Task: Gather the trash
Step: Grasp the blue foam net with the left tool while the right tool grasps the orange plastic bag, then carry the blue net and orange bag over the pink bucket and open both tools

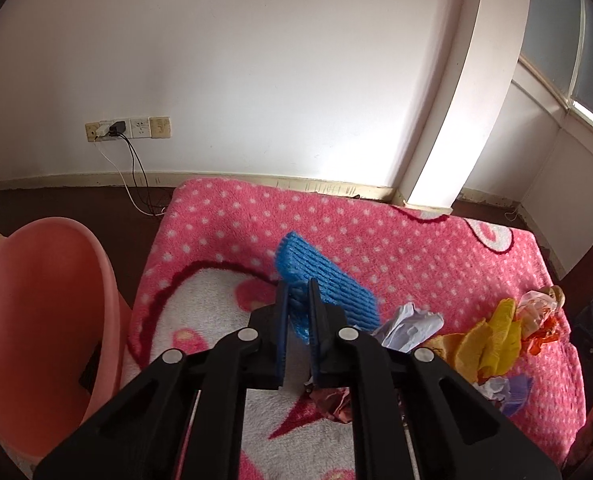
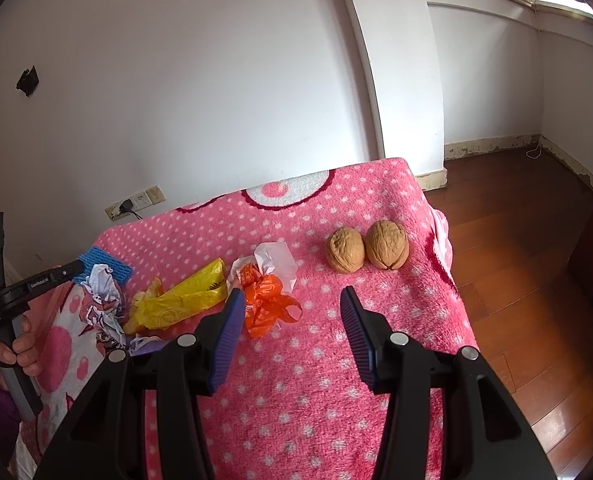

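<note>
Left wrist view: the left tool (image 1: 298, 300) has its ribbed blue pads pinched tight on a blue corrugated foam sheet (image 1: 328, 280), a soft rectangle with parallel ridges that sticks out ahead of the fingers, tilted above the pink fleece blanket (image 1: 376, 232). The blanket is fluffy, dotted white, with red-outlined white and pink shapes, and it covers the table. To the left, beside the table, stands a smooth salmon-pink plastic bin (image 1: 48, 312) with a rounded rim. To the right of the tool lies the remaining litter: a crumpled white paper (image 1: 410, 326), a wrinkled yellow plastic bag (image 1: 492, 340), and, farther right, a thin white wrapper (image 1: 536, 304).

Right wrist view: the right tool (image 2: 292, 300) hovers with its jaws parted about halfway and nothing between them. Just ahead of its left finger sits a knotted orange plastic bag (image 2: 270, 304), glossy and creased, touching the white wrapper behind it. Two walnuts (image 2: 366, 250), brown, rough-shelled and oval, rest side by side on the blanket, touching, well apart from the litter. At the left edge a hand (image 2: 12, 350) grips the other tool's handle. Beyond the table is polished wooden flooring (image 2: 516, 220).
</note>
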The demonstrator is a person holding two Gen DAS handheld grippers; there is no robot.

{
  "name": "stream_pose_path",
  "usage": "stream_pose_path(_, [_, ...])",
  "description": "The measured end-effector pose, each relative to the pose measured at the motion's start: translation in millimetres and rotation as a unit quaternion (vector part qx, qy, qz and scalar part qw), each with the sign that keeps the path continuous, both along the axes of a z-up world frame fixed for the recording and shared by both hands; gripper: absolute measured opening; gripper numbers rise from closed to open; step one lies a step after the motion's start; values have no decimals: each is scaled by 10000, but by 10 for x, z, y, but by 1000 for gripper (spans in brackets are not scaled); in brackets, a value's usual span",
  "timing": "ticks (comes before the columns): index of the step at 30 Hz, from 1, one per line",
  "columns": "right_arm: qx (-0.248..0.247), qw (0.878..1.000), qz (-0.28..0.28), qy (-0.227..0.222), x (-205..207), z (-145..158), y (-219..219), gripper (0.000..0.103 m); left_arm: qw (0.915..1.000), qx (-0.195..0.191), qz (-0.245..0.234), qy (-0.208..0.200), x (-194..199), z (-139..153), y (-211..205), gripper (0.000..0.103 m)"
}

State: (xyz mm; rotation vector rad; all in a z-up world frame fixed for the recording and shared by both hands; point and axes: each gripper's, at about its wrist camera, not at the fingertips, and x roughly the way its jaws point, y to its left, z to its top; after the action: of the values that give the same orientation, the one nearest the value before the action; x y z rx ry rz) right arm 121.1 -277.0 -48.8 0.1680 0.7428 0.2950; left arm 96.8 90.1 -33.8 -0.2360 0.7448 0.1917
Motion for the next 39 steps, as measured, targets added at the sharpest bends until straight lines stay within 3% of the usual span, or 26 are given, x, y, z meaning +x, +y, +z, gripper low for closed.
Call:
stream_pose_path(9, [466,9981,108,384,188,-80,61,49,9993,-66,21,-380,-319,314,-35,8])
stream_pose_path(12, [381,9987,150,289,221,-32,121,49,9986,-118,-2,-510,-419,412,-27,8])
stream_pose_path(15, [236,9993,194,219,271,-16,177,60,9978,-157,-52,-639,-519,509,-42,8])
stream_pose_path(20, [38,9987,219,449,374,-145,254,60,9971,-81,-106,-749,-662,592,-91,8])
stream_pose_path(21, [47,9983,260,520,380,-180,262,55,9971,-77,-110,-754,-691,597,-95,8])
stream_pose_path(22, [24,9979,296,581,375,-209,271,42,9970,-78,-106,-765,-724,604,-94,8])
stream_pose_path(28, [4,9988,317,363,203,-85,259,24,9959,-136,-100,-886,-899,678,-63,8])
stream_pose_path(39, [251,9988,313,-265,-210,449,270,22,9917,-165,-64,-1272,-1256,858,14,8])
